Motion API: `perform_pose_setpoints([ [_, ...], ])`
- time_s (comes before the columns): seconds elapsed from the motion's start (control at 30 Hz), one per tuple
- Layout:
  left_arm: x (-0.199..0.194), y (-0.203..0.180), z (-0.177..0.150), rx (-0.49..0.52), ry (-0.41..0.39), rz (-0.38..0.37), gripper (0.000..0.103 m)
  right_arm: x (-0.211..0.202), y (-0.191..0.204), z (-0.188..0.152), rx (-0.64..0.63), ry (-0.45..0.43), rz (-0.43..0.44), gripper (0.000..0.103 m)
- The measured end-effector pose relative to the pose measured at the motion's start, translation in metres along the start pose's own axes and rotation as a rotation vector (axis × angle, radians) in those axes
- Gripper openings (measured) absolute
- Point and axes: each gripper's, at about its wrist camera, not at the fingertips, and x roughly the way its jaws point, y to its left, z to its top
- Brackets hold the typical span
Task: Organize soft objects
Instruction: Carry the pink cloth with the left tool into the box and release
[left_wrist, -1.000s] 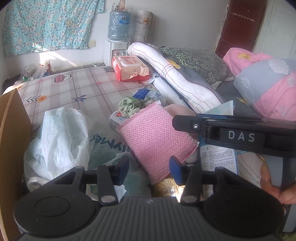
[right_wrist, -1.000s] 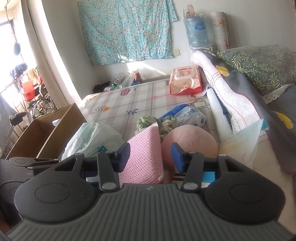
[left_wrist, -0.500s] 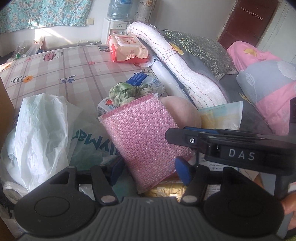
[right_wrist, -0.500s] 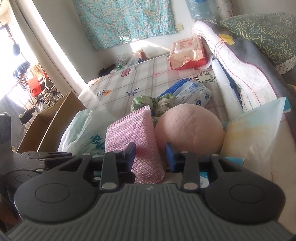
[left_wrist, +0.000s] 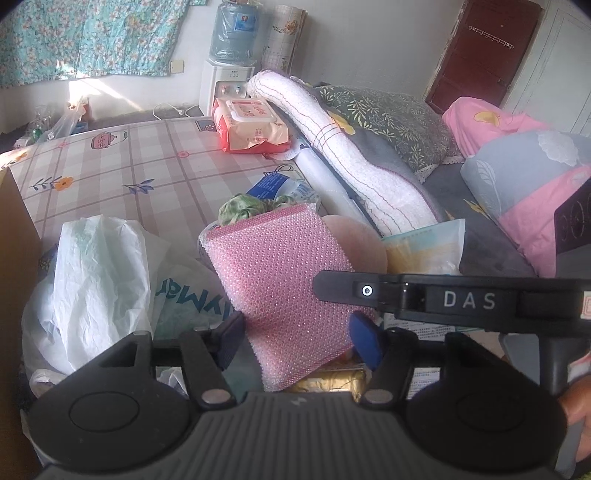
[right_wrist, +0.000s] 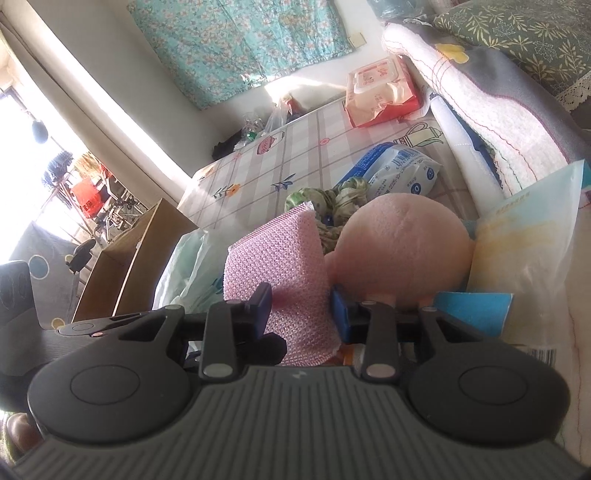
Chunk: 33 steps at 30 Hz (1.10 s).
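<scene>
A pink knitted sponge (left_wrist: 284, 280) stands on edge among the clutter on the bed. My right gripper (right_wrist: 301, 308) is shut on its lower part, both blue pads pressing into it. One finger of the right gripper (left_wrist: 369, 291) crosses the left wrist view from the right. My left gripper (left_wrist: 297, 339) is open, with the same sponge between its fingers; the left pad stands just clear of it. A pink plush ball (right_wrist: 399, 247) rests against the sponge's right side. Behind both lies a green scrunched cloth (left_wrist: 243, 206).
A crumpled white plastic bag (left_wrist: 96, 280) lies left of the sponge, with a cardboard box (right_wrist: 129, 258) beyond it. A blue tissue pack (right_wrist: 399, 170), a wipes pack (left_wrist: 251, 125), a yellow packet (right_wrist: 517, 240) and a rolled blanket (left_wrist: 362, 166) crowd the bed's right side.
The left jaws have widened off the pink sponge. The right jaws have narrowed onto it, and the right gripper has rolled, tilting its view.
</scene>
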Motion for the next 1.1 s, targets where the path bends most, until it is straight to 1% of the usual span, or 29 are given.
perform_pose_setpoints([
  [0.17, -0.034, -0.001, -0.002, 0.021, -0.06, -0.005, 0.063, -0.025, 0.028, -0.004, -0.023, -0.046, 0.018, 0.034],
  [0.3, -0.071, 0.006, -0.008, 0.028, -0.122, 0.008, 0.063, -0.041, 0.062, -0.008, -0.062, -0.07, 0.049, 0.034],
  [0.43, -0.11, 0.023, -0.012, -0.002, -0.184, 0.04, 0.063, -0.046, 0.106, -0.005, -0.123, -0.072, 0.091, 0.034],
  [0.53, -0.14, 0.044, -0.016, -0.028, -0.234, 0.082, 0.063, -0.04, 0.145, 0.001, -0.171, -0.056, 0.14, 0.035],
  [0.67, -0.173, 0.082, -0.016, -0.088, -0.271, 0.154, 0.063, -0.016, 0.203, 0.013, -0.238, -0.005, 0.218, 0.036],
  [0.77, -0.187, 0.117, -0.012, -0.128, -0.274, 0.216, 0.063, 0.014, 0.242, 0.023, -0.267, 0.058, 0.264, 0.036],
  [0.83, -0.189, 0.143, -0.007, -0.167, -0.252, 0.247, 0.063, 0.039, 0.261, 0.029, -0.272, 0.111, 0.281, 0.036],
  [0.93, -0.183, 0.186, 0.0, -0.229, -0.204, 0.261, 0.063, 0.082, 0.284, 0.035, -0.282, 0.185, 0.271, 0.036],
  [1.0, -0.171, 0.209, 0.005, -0.246, -0.165, 0.271, 0.063, 0.11, 0.294, 0.038, -0.288, 0.224, 0.251, 0.036],
  [1.1, -0.148, 0.239, 0.01, -0.26, -0.094, 0.277, 0.062, 0.151, 0.299, 0.039, -0.272, 0.278, 0.217, 0.036],
])
